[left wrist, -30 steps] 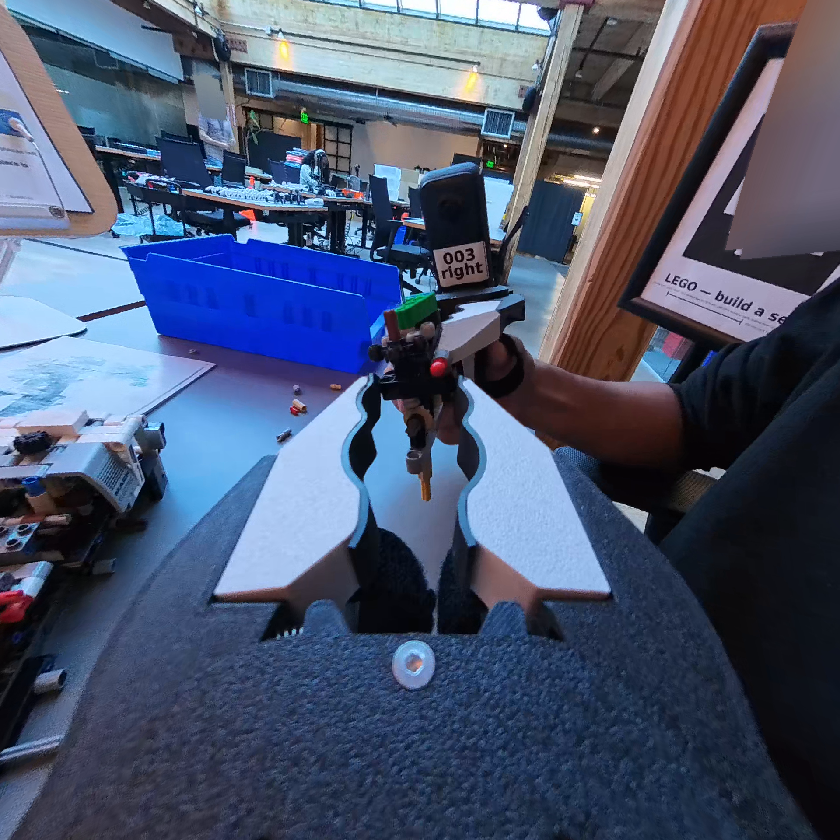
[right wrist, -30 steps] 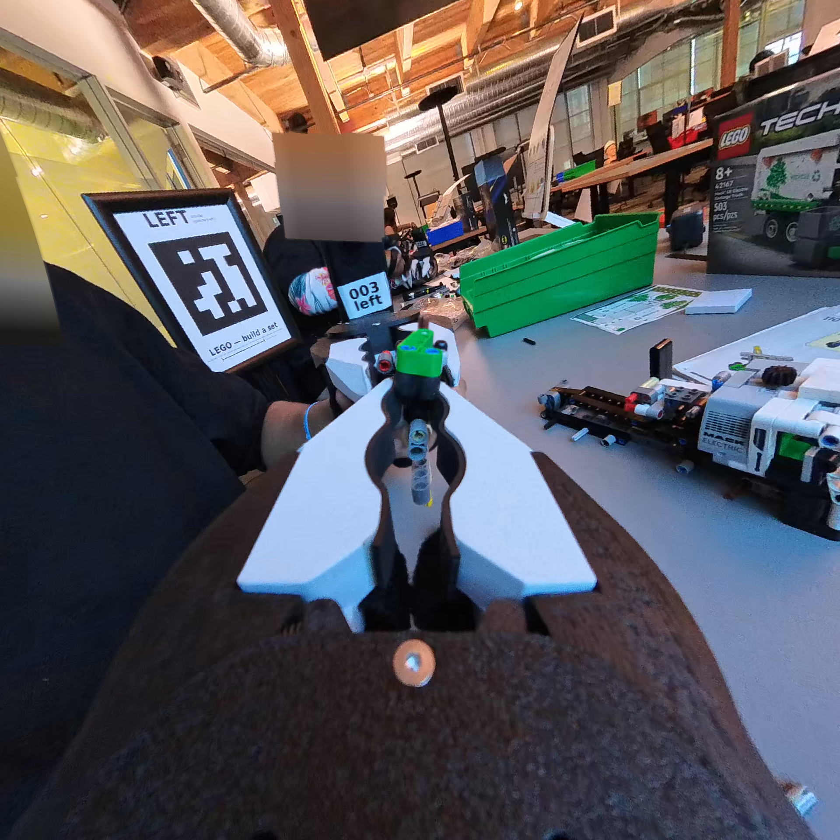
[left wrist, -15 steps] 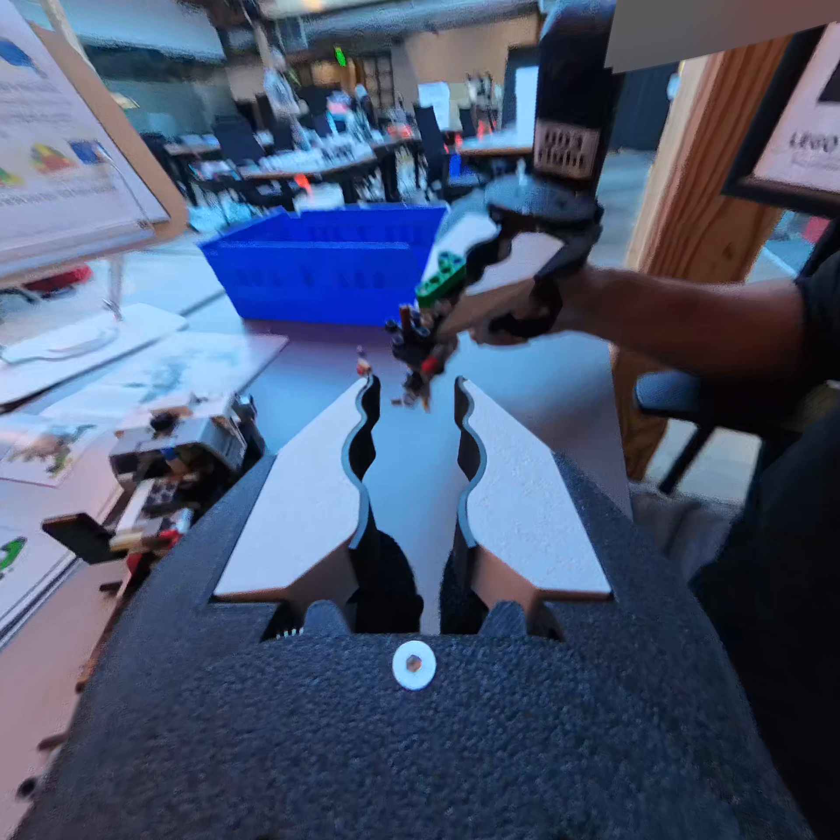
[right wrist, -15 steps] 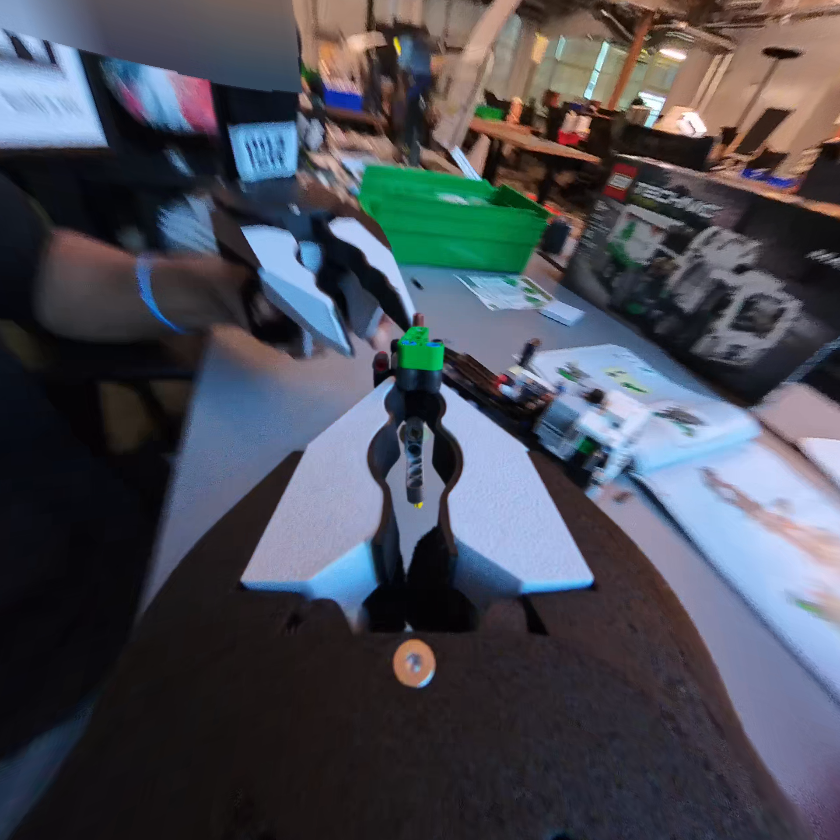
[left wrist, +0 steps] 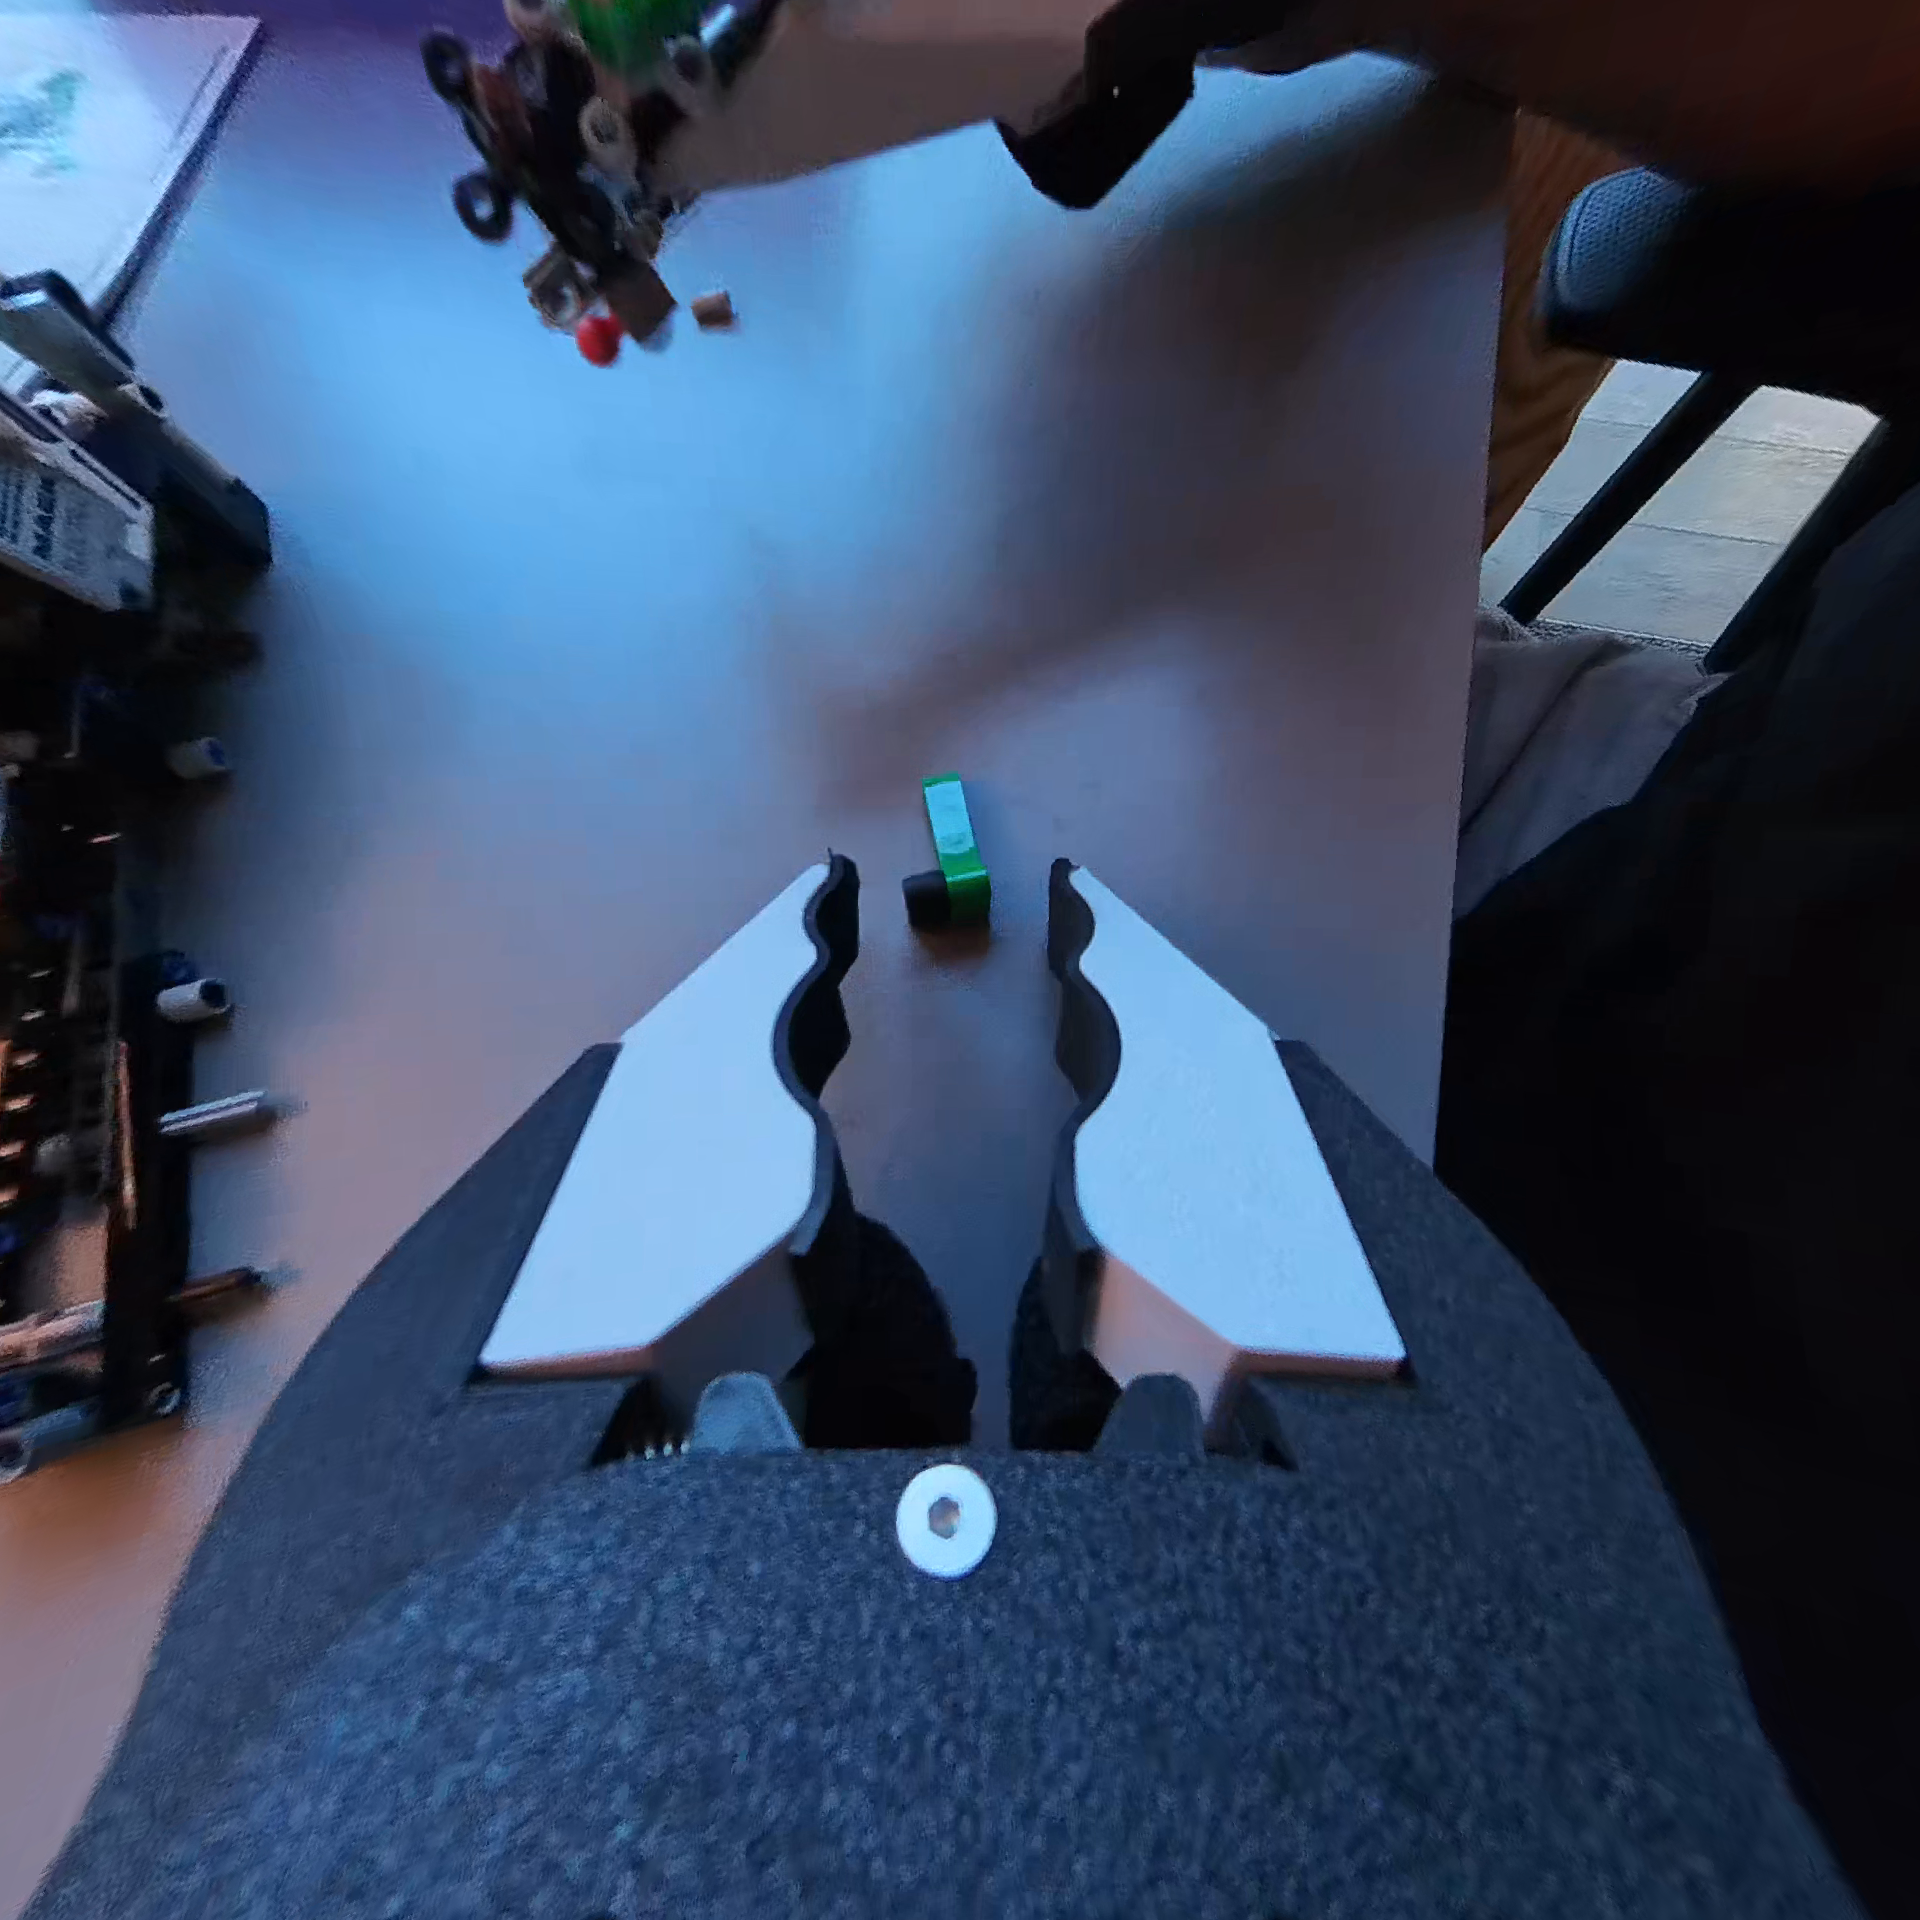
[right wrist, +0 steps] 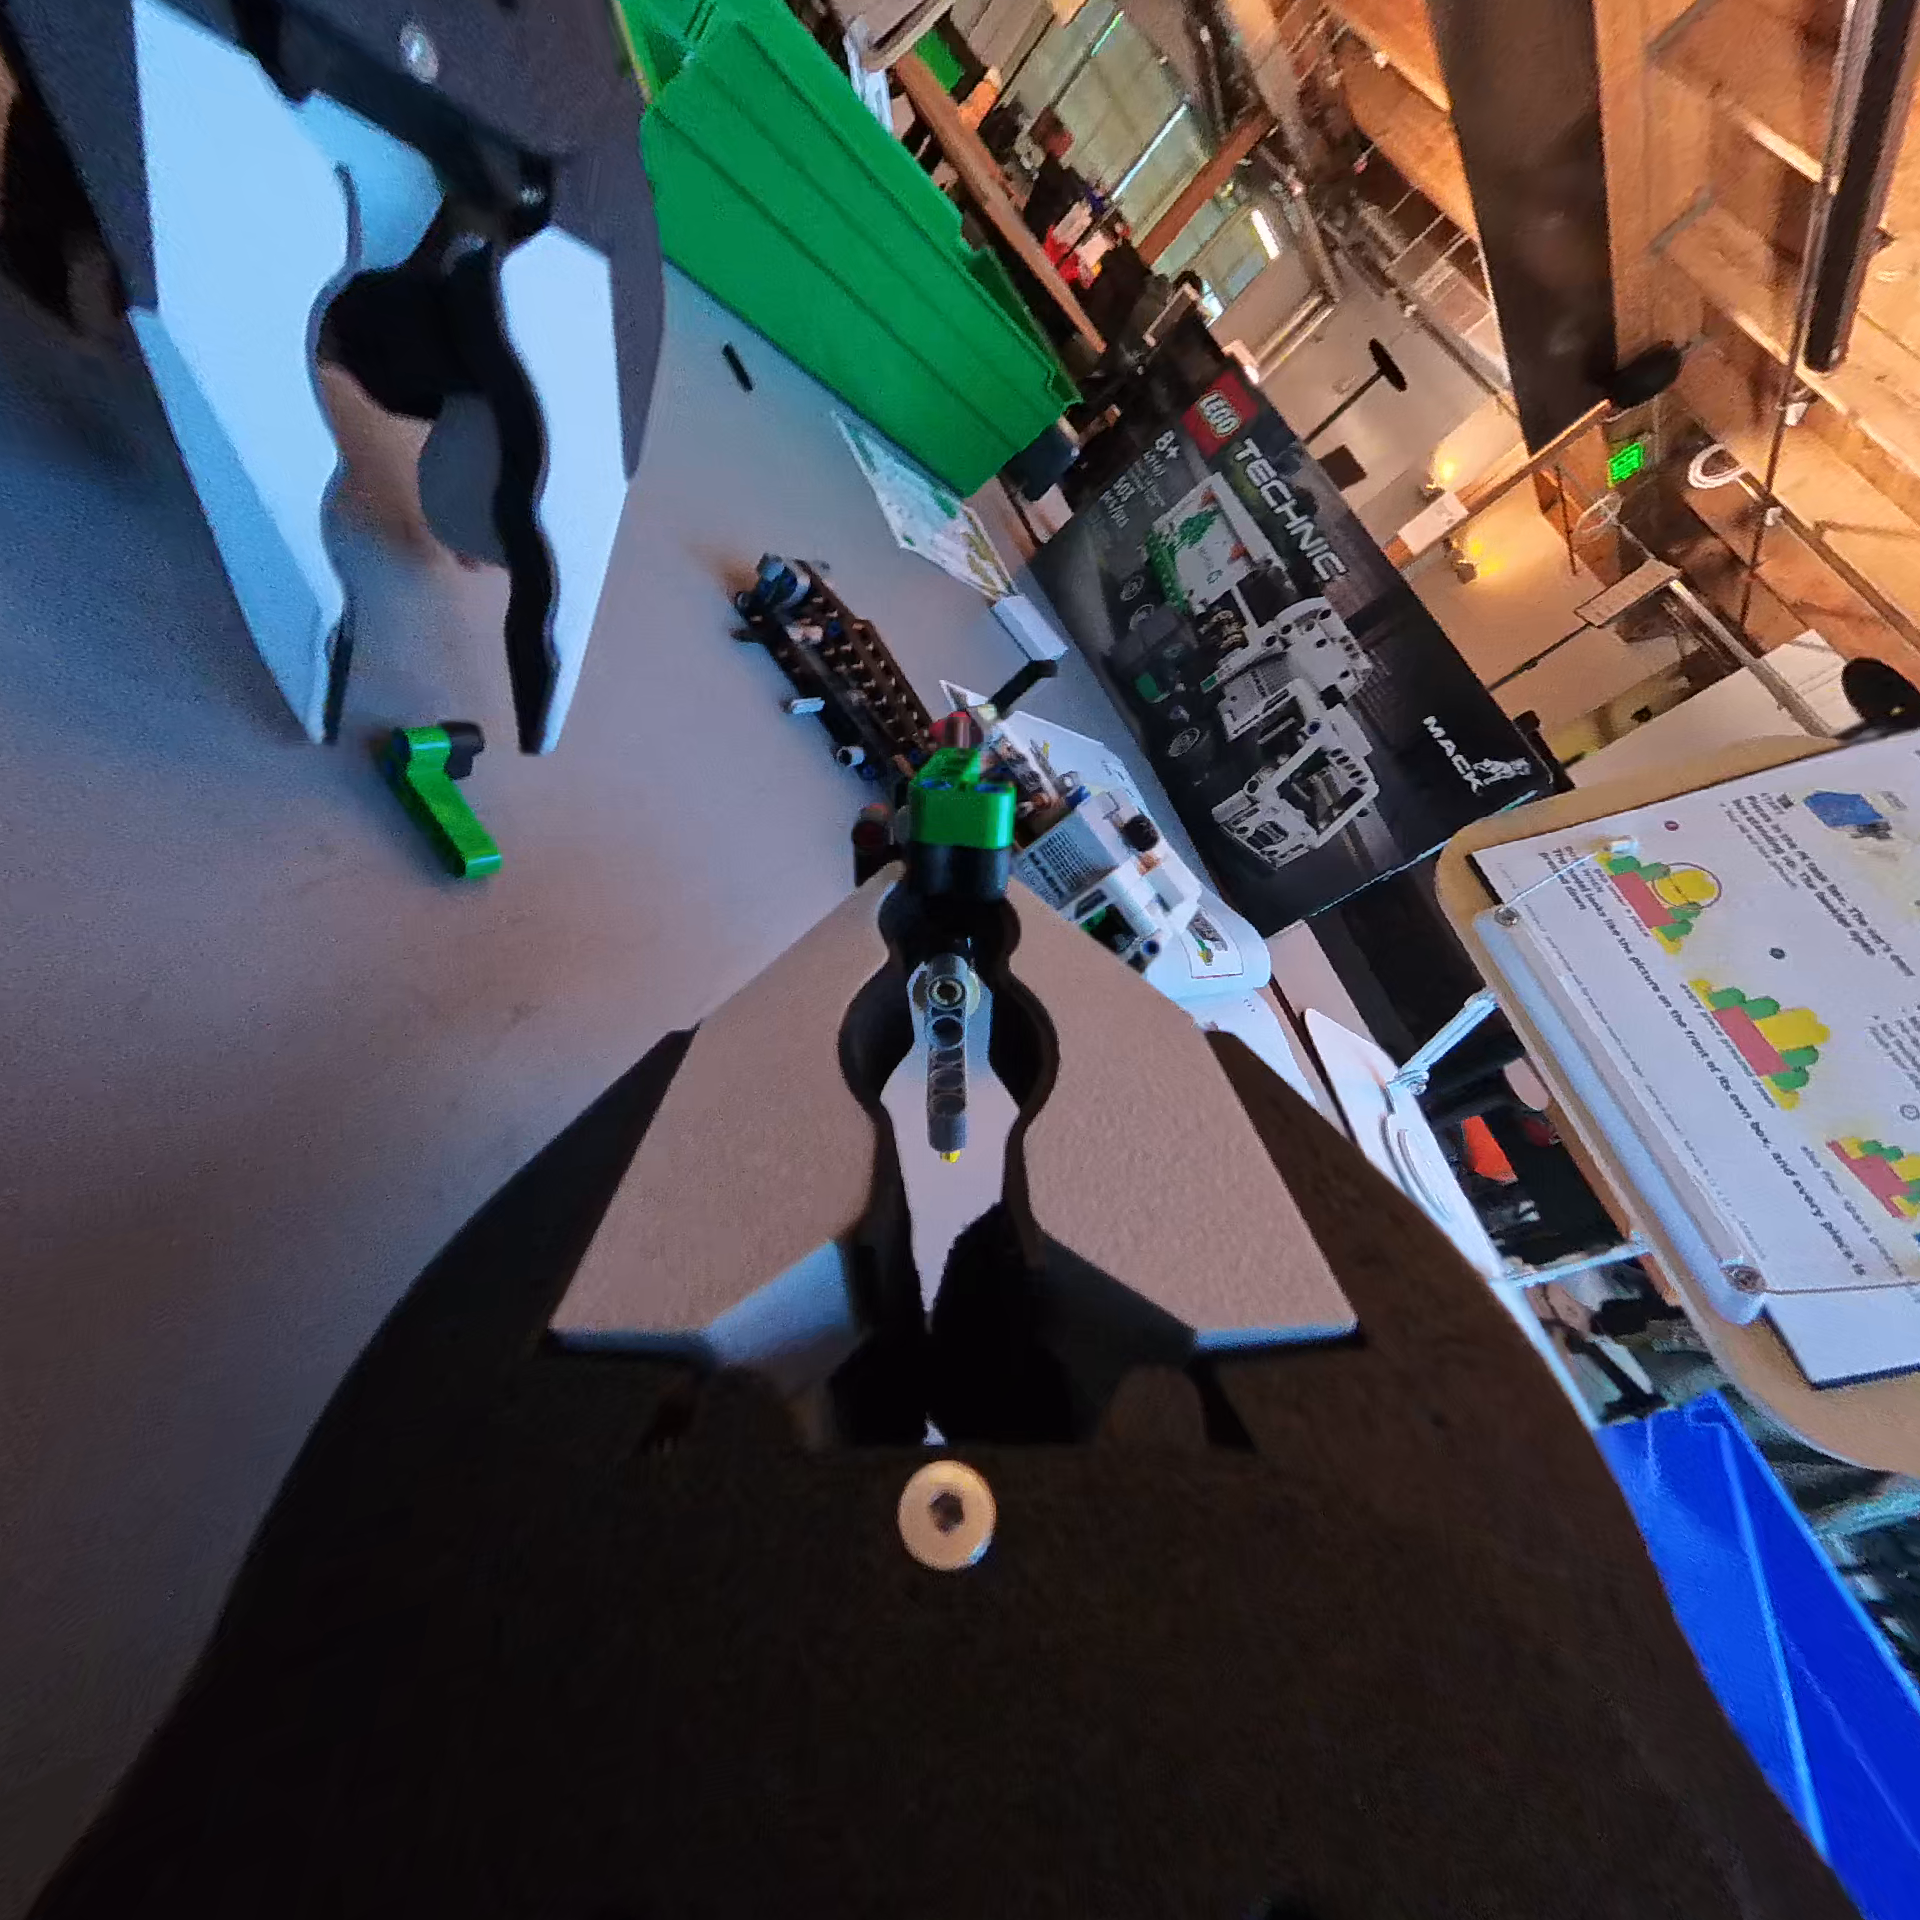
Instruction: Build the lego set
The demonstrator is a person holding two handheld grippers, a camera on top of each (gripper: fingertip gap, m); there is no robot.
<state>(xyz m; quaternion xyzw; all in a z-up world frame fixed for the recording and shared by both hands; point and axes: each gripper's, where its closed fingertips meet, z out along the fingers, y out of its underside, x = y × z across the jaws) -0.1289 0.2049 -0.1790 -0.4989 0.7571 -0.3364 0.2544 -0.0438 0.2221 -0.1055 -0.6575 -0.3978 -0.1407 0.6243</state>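
left gripper (left wrist: 951, 878) is open right over the green piece (left wrist: 954, 852) on the table (left wrist: 623, 623), so I'd centre it before squeezing; right gripper (right wrist: 943, 914) is clamped on the small assembly (right wrist: 951, 831)

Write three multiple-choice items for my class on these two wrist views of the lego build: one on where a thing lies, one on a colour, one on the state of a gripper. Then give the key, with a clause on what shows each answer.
1. Where does the small green piece with a black pin lie?
A. on the table, just beyond the tips of the left gripper
B. inside a bin
C. between the right gripper's fingers

2. What colour are the stacked bins at the far side of the table?
A. red
B. green
C. yellow

3. How does the right gripper stand?
A. wide open, holding nothing
B. out of view
C. shut on a small lego assembly

Key:
1 A: the left wrist view shows it flat on the table, ahead of the open fingertips.
2 B: the right wrist view shows them bright green.
3 C: its fingers meet around the green-topped assembly.
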